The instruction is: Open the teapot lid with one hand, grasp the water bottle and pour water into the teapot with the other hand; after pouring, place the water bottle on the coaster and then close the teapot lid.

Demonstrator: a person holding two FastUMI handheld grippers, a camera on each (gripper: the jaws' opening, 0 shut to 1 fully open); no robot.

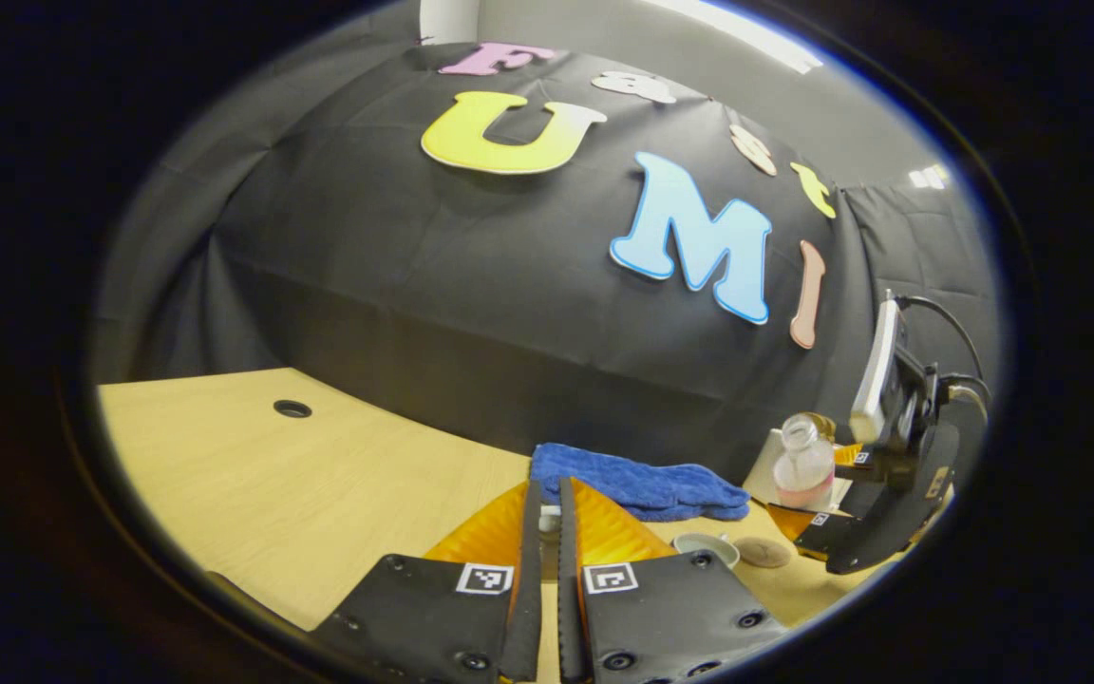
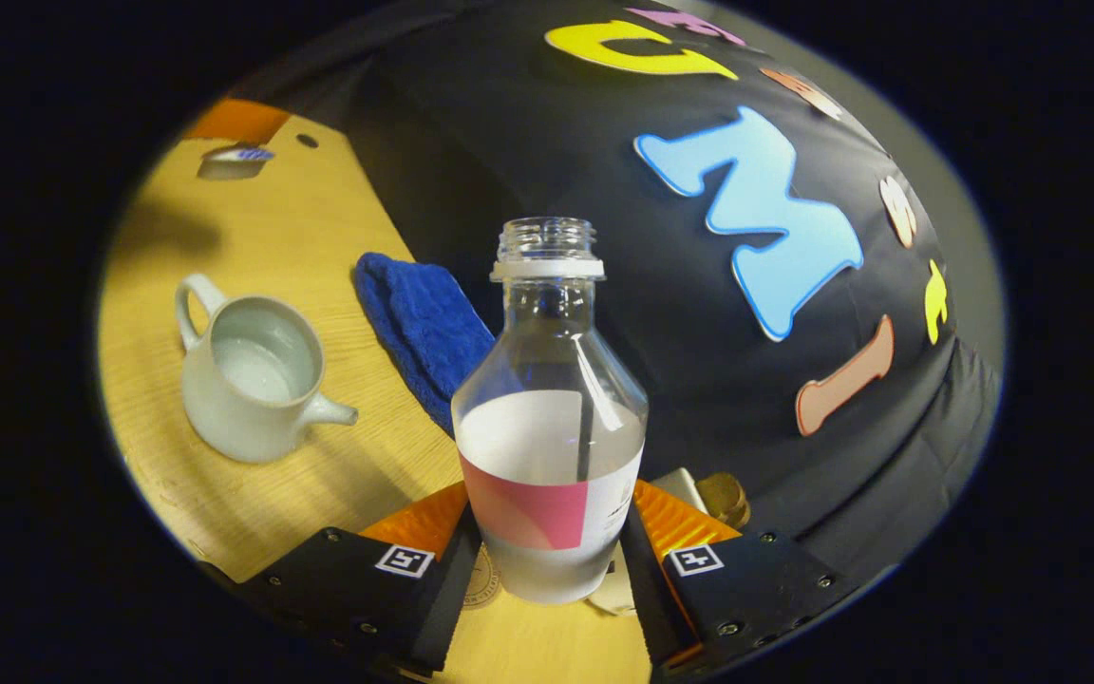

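Note:
A clear, uncapped water bottle (image 2: pixel 547 427) with a pink-and-white label stands upright and about half full, and my right gripper (image 2: pixel 552 502) is shut on its lower body. A tan round coaster (image 2: pixel 481 578) peeks out beneath it; whether they touch is unclear. The pale teapot (image 2: pixel 253 380) sits lidless on the table to the left with water inside. My left gripper (image 1: pixel 549 503) is raised and shut on the teapot lid (image 1: pixel 550 521), a small white piece between its fingers. In the left gripper view the teapot (image 1: pixel 707 546), coaster (image 1: pixel 762 551), bottle (image 1: pixel 803 465) and right gripper (image 1: pixel 851 518) are at right.
A blue cloth (image 2: pixel 424 332) lies folded on the wooden table (image 2: pixel 253 237) against the black wall, behind the teapot. A white box (image 2: pixel 681 486) and a golden object (image 2: pixel 723 494) sit behind the bottle. A cable hole (image 1: pixel 292 408) marks the far left of the table.

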